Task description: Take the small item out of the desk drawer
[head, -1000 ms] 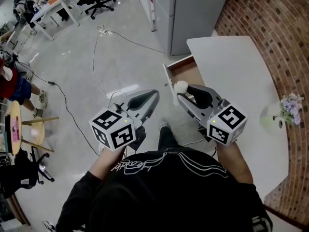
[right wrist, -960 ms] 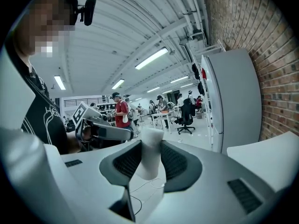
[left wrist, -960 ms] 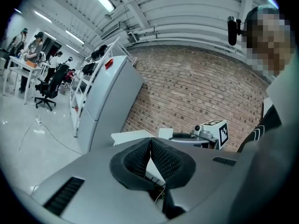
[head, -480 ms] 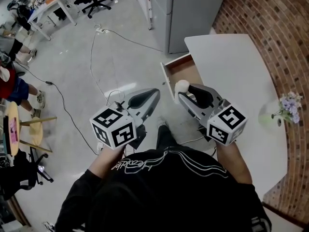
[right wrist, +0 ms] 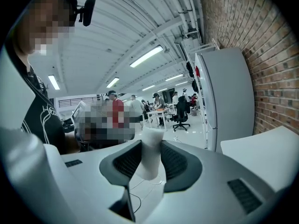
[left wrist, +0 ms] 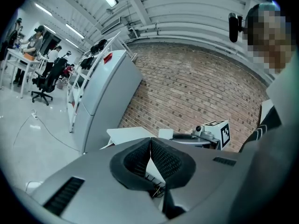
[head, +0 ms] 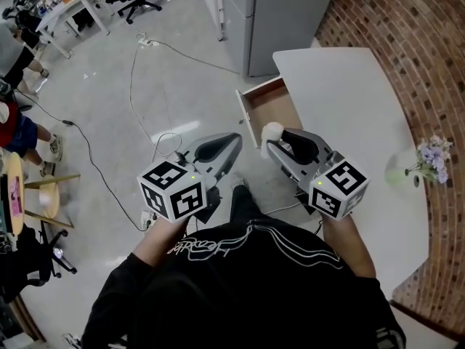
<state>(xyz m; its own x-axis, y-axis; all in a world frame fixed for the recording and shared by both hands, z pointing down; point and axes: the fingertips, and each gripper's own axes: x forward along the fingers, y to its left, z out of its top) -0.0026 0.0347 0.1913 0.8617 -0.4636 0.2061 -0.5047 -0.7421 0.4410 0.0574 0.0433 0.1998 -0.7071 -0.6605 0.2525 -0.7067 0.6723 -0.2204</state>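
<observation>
The pale grey floor (head: pixel 109 122) fills the left and middle of your head view, with thin cables (head: pixel 133 78) trailing down across it from the top; the brick wall (head: pixel 407 27) runs down the right edge, and the white desk (head: pixel 349 100) lies along it from upper middle to lower right; a tall grey cabinet (head: pixel 290 13) stands at the top of the frame, just beyond the desk's far end; the desk drawer (head: pixel 270 109) is pulled open on the desk's left side, just above centre, with its brown bottom in view; a small bunch of pale flowers (head: pixel 430 158) sits on the desk at the far right; your left gripper (head: pixel 234 141) hangs left of centre over the floor, apart from the desk, and in the left gripper view its ribbed pads (left wrist: pixel 166 160) meet at the tips with nothing between them; your right gripper (head: pixel 275 141) is just right of centre, its tips just below the drawer's near end; its jaws are clamped on the small white item (head: pixel 272 130), whose rounded top shows at the tips in the head view; in the right gripper view it stands upright between the two pads, both pressing its sides; the item is out of the drawer, held just below it in the frame
</observation>
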